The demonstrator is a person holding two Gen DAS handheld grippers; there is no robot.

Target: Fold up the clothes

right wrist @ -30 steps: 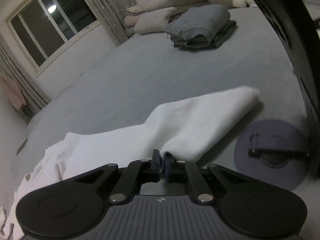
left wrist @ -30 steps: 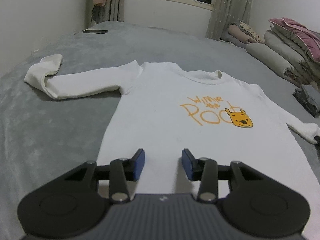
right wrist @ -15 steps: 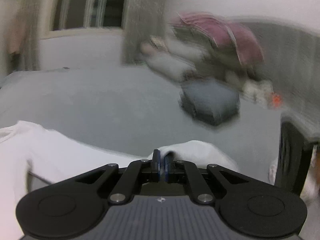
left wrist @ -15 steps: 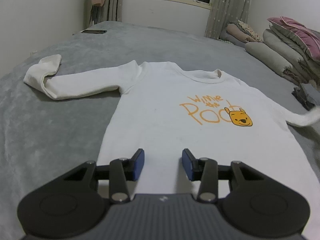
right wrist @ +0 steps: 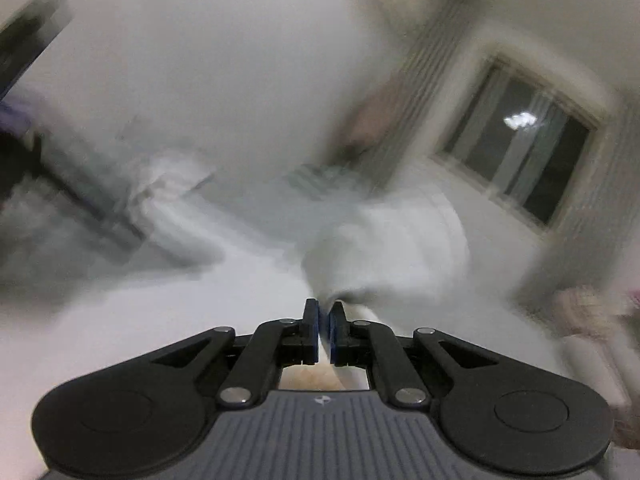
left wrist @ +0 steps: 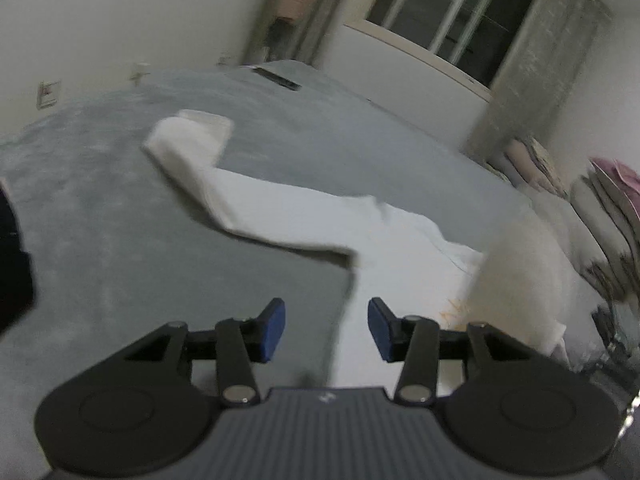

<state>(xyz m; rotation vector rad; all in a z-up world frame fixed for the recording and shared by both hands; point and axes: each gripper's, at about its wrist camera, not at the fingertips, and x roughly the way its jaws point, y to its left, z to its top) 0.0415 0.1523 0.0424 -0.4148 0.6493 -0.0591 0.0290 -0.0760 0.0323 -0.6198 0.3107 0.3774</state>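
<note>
My left gripper [left wrist: 326, 330] hangs spread wide and empty just above the grey bed [left wrist: 100, 248], straddling the side edge of the white shirt [left wrist: 400, 256], whose one sleeve [left wrist: 208, 176] runs out flat toward 10 o'clock. My right gripper [right wrist: 324, 326] is pressed together on a fold of the other sleeve [right wrist: 384, 248], which bunches up toward 1 o'clock in a badly blurred view. From the left wrist, that lifted cloth shows as a pale smear at 3 o'clock over the shirt.

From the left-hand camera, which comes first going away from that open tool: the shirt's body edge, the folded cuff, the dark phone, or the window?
1. Shirt edge, right between the fingers.
2. Cuff, ahead left on the bed.
3. Phone, at the bed's far edge.
4. Window, on the back wall.
</note>
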